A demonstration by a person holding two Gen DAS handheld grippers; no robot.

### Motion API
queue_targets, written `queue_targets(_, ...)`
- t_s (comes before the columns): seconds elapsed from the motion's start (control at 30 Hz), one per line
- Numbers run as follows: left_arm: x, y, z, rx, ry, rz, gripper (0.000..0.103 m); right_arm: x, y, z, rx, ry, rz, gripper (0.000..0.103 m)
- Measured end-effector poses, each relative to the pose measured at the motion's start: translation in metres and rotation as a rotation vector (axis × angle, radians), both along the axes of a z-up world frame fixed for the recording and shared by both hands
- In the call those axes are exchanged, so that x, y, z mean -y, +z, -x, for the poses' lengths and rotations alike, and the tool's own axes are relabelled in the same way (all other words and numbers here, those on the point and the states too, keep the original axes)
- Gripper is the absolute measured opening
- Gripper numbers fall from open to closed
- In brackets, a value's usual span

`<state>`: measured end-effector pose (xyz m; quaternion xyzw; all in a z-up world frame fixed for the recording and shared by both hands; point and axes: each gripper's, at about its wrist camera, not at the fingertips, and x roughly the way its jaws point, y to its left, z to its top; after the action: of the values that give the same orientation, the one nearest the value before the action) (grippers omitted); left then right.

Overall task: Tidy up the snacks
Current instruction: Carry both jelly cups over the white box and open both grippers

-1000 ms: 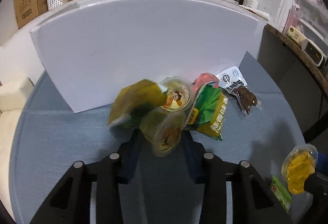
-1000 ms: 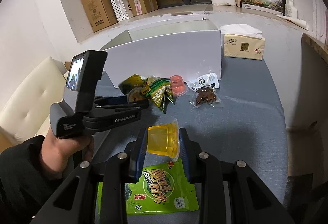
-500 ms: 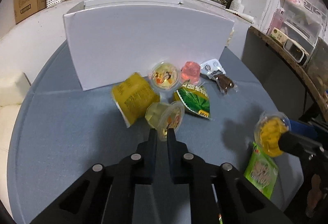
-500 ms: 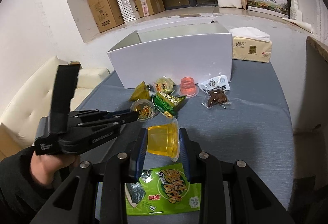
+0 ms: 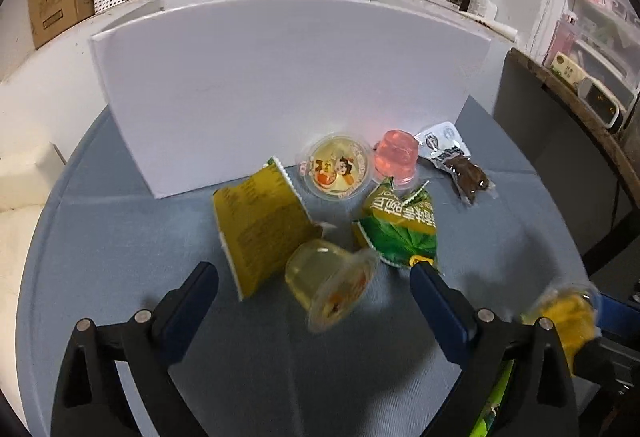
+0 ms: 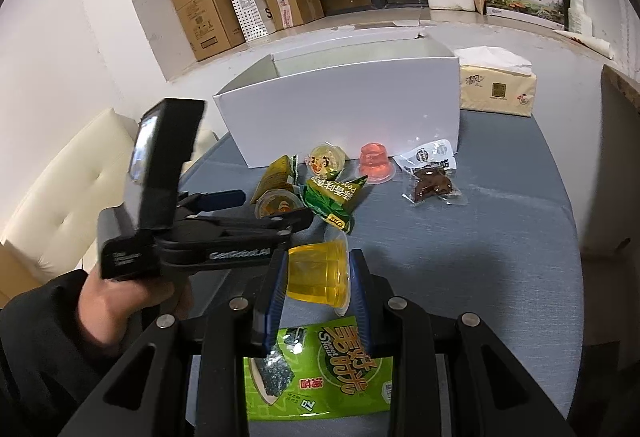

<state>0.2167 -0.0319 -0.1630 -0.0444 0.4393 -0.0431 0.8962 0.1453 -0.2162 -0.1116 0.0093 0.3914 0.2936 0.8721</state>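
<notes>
**A:** ok what's each gripper doing here?

**B:** The left gripper (image 5: 314,277) has its fingers spread wide apart, holding nothing. A pale yellow jelly cup (image 5: 330,285) lies tipped on its side on the table (image 5: 120,257) right between them, touching neither finger. The right gripper (image 6: 318,285) is clamped on an orange-yellow jelly cup (image 6: 318,273), also on its side, blue finger pads (image 6: 274,285) pressing both sides of it. It's held just above a green seaweed snack pack (image 6: 320,369) lying flat on the table.

**A:** and the rest of the snacks?

**B:** Bunched up in front of the white box (image 5: 280,85). A yellow packet (image 5: 260,229) is touching the tipped cup, and a green pea snack bag (image 5: 400,229) is just to its right. Behind those, close to the box wall, sit a jelly cup with a cartoon lid (image 5: 334,169) and a pink jelly cup (image 5: 396,159), nearly touching each other. A clear pouch with something dark brown inside (image 5: 460,169) is off to the right.

**A:** anything in the box?

**B:** Can't tell, only its outer wall and a bit of the inside show.
</notes>
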Motion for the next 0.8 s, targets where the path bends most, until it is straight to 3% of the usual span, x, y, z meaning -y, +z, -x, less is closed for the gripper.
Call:
queue_targets(0.03, 0.001, -0.001, -0.001, 0.001, -0.005, 0.001, 0.095, 0.001, 0.0, 0.0, -0.001, -0.002, 0.0, 0.033)
queue_targets(0.07, 0.001, -0.003, -0.003, 0.001, -0.012, 0.011, 0.078, 0.002, -0.001, -0.001, -0.002, -0.005, 0.001, 0.033)
queue_targets(0.1, 0.0, -0.003, -0.002, 0.002, -0.007, 0.006, 0.069, 0.004, -0.001, -0.001, -0.003, -0.007, 0.001, 0.033)
queue_targets(0.13, 0.0, -0.003, -0.001, 0.01, -0.013, 0.008, 0.048, 0.005, -0.001, -0.002, -0.005, -0.009, 0.0, 0.033)
queue_targets(0.4, -0.013, 0.008, 0.028, 0.036, -0.041, 0.077, 0.049, 0.005, -0.001, -0.001, -0.004, -0.011, -0.019, 0.033)
queue_targets(0.6, -0.023, 0.043, 0.065, 0.119, -0.076, 0.111, 0.049, -0.005, 0.002, 0.0, 0.004, 0.003, -0.024, 0.033)
queue_targets(0.8, -0.038, 0.084, 0.074, 0.202, -0.09, 0.108, 0.049, -0.016, 0.013, -0.008, 0.029, 0.017, -0.022, 0.033)
